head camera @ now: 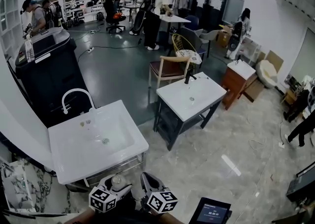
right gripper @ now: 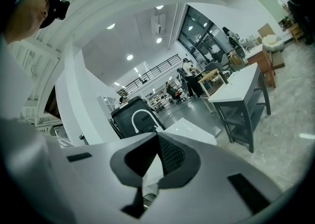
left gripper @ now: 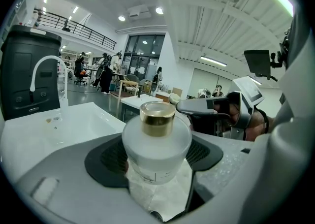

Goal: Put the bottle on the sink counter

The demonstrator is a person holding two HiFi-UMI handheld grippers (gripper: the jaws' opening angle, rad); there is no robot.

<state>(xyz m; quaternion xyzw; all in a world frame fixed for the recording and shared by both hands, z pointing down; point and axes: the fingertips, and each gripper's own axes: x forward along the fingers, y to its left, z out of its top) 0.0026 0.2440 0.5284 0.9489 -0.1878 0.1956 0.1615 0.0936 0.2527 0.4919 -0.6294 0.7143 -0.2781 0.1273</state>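
In the left gripper view a frosted glass bottle (left gripper: 156, 142) with a gold cap (left gripper: 157, 118) stands upright between the dark pads, and my left gripper (left gripper: 156, 156) is shut on it. The head view shows that bottle (head camera: 117, 181) at the bottom edge, just in front of the white sink counter (head camera: 69, 161). My right gripper (head camera: 150, 184) hangs beside it to the right, also short of the counter. In the right gripper view my right gripper (right gripper: 155, 156) has its pads together with nothing between them. The white faucet (head camera: 75, 95) rises at the sink's far side.
A black cabinet (head camera: 47, 70) stands behind the sink. A second white sink on a dark frame (head camera: 189, 95) is to the right, with a chair (head camera: 167, 68) beyond it. A dark screen (head camera: 211, 213) lies low at the right. Several people stand far back.
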